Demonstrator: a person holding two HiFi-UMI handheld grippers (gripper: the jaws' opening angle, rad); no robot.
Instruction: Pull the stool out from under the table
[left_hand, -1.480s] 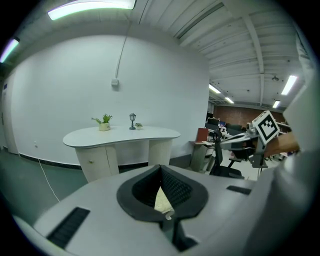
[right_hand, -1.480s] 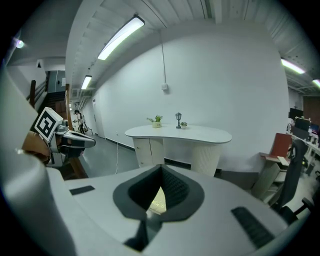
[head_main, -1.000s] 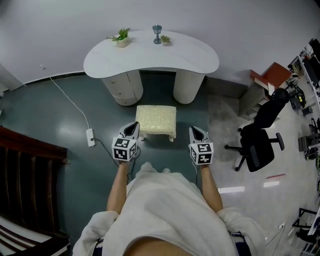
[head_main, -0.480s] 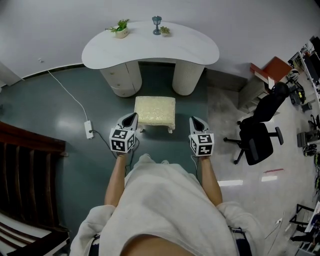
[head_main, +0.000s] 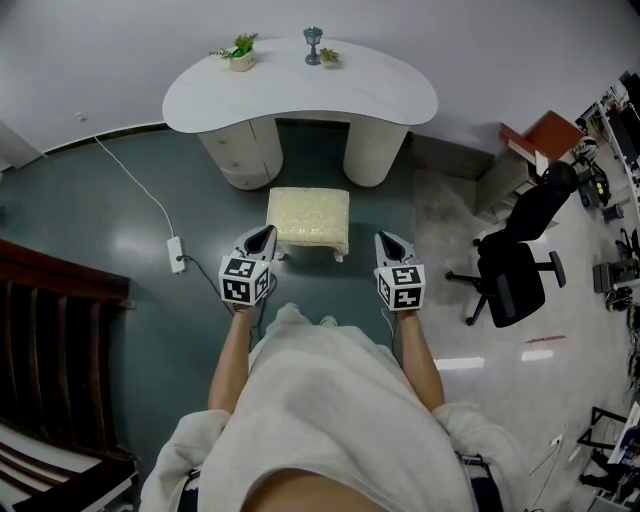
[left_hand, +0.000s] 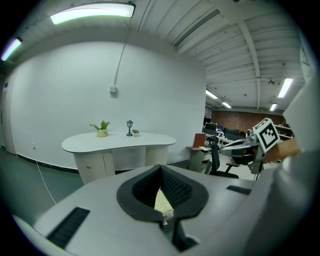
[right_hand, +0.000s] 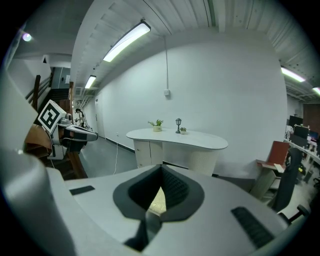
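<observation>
Looking down on a cream stool (head_main: 308, 216), upright on the dark green floor (head_main: 150, 260), just in front of the gap between the two pedestals of the white table (head_main: 300, 95). Seems already clear of the table's front edge, or very nearly, with its far side close to the pedestals.

Flanked by the left gripper (head_main: 266, 234), just beside its front left corner (touching or not, cannot tell), and the right gripper (head_main: 384, 241), near the front right corner but apart from it. Both pairs of jaws shut tight on nothing, with only a sliver of stool glimpsed past the pads in each gripper view.

Probably light to middling in weight. Soft and nubbly on top, so a poor place to pinch; stiff below, in the frame and the short legs at the corners. Likely to slide readily on so smooth a floor, yet liable to tip if tugged from high up. Best taken low, by the rim under the padding or by a front leg on each side, which would call for opening the jaws first.

Close to square, a shade wider than deep: long axis parallel to the table's front edge, short axis running from the table toward the person.
</observation>
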